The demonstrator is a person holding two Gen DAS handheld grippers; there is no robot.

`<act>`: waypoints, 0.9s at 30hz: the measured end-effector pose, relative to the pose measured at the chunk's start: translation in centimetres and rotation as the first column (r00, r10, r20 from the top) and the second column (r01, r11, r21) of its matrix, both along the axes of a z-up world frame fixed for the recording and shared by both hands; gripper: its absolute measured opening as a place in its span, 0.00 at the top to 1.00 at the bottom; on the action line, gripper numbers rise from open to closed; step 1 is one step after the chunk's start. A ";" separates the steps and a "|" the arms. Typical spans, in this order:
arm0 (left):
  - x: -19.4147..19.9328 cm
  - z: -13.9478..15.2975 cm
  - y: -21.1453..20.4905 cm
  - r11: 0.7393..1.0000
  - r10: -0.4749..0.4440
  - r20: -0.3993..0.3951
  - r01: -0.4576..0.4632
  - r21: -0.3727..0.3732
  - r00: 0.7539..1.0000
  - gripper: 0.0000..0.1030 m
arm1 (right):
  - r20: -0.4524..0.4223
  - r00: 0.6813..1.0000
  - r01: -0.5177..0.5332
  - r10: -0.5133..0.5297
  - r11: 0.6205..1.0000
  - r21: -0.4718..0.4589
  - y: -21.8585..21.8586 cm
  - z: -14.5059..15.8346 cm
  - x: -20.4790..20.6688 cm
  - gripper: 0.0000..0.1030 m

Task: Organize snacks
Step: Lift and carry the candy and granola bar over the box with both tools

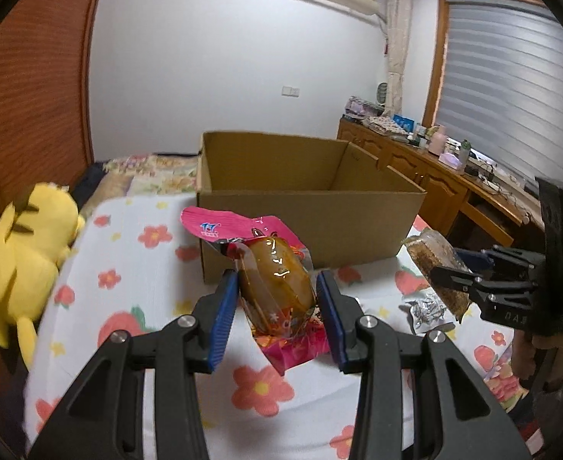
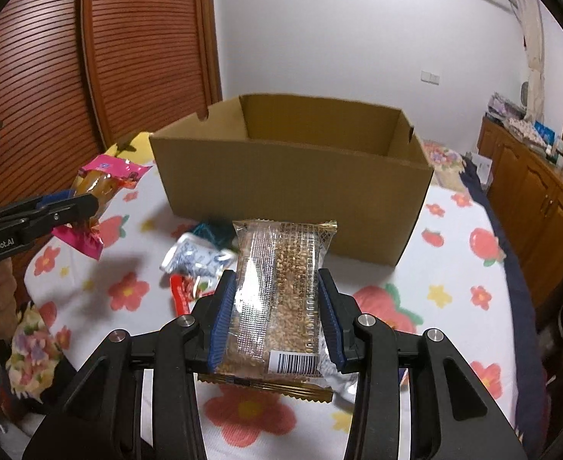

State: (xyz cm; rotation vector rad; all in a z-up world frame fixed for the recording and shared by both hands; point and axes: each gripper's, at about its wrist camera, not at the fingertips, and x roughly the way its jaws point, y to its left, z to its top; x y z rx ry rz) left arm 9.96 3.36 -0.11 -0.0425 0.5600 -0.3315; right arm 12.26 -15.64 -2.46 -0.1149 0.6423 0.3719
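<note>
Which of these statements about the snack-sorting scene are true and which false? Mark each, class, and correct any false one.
1. The left tongs grip a pink-wrapped snack. True.
2. The right tongs are empty. False: they grip a clear-wrapped sesame bar.
3. The cardboard box is closed. False: its top is open.
4. A yellow plush toy lies on the bed. True.
5. Loose snack packets lie on the flowered sheet in front of the box. True.
</note>
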 end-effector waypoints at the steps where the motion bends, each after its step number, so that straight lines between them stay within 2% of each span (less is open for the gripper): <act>1: 0.0 0.5 -0.1 1.000 -0.003 0.012 0.003 0.007 1.000 0.60 | 0.008 1.000 0.001 -0.001 1.000 -0.003 0.0 0.3 0.0 0.60; 8: 0.4 3.2 0.3 1.000 -0.019 0.064 0.018 0.018 0.998 0.61 | 0.068 0.998 0.018 -0.016 1.000 -0.022 -0.5 3.0 0.8 0.60; 13: 2.1 5.0 0.1 0.999 -0.031 0.096 0.028 0.029 0.995 0.61 | 0.115 0.993 0.018 -0.014 0.999 -0.035 -0.3 5.0 1.8 0.60; 21: 5.7 5.8 -0.6 0.998 -0.039 0.093 0.034 0.052 0.995 0.61 | 0.180 0.984 0.007 0.005 0.998 -0.067 0.7 7.4 4.3 0.60; 27: 8.1 6.5 -0.8 0.998 -0.024 0.092 0.018 0.064 0.996 0.61 | 0.200 0.980 0.018 0.000 0.996 -0.090 1.4 7.9 6.1 0.60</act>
